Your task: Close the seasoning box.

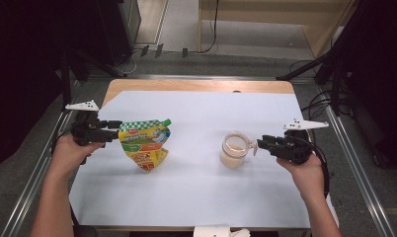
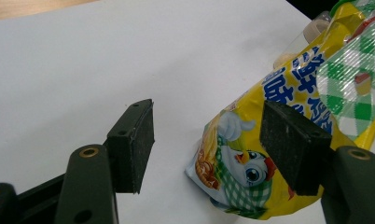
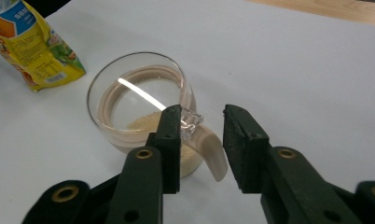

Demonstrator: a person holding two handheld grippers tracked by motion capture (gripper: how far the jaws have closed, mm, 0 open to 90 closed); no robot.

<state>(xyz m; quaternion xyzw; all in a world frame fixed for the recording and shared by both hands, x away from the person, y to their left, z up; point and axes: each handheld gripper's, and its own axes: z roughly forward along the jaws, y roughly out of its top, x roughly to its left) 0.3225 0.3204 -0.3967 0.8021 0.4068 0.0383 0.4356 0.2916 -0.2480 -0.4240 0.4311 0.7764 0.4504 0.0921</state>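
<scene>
Two forearms enter from the near edge, one per side, each hand carrying one set of tongs. One counter [image 1: 196, 197], covered by a white sheet, bears two things. One yellow-and-green pouch [image 1: 144, 143] stands left of centre; its green cap is cut off in the left gripper view, its print too small to read from above. One glass cup [image 1: 234, 149] with pale grains in the bottom sits right of centre, well apart from the pouch. Left tongs [image 1: 115, 129]: spread, no pad visibly pressing, one pad overlapping the pouch's side, contact unclear. Right tongs [image 1: 261, 144]: jaws parted, the cup's handle between them; far pad clear, near pad hides its side.
</scene>
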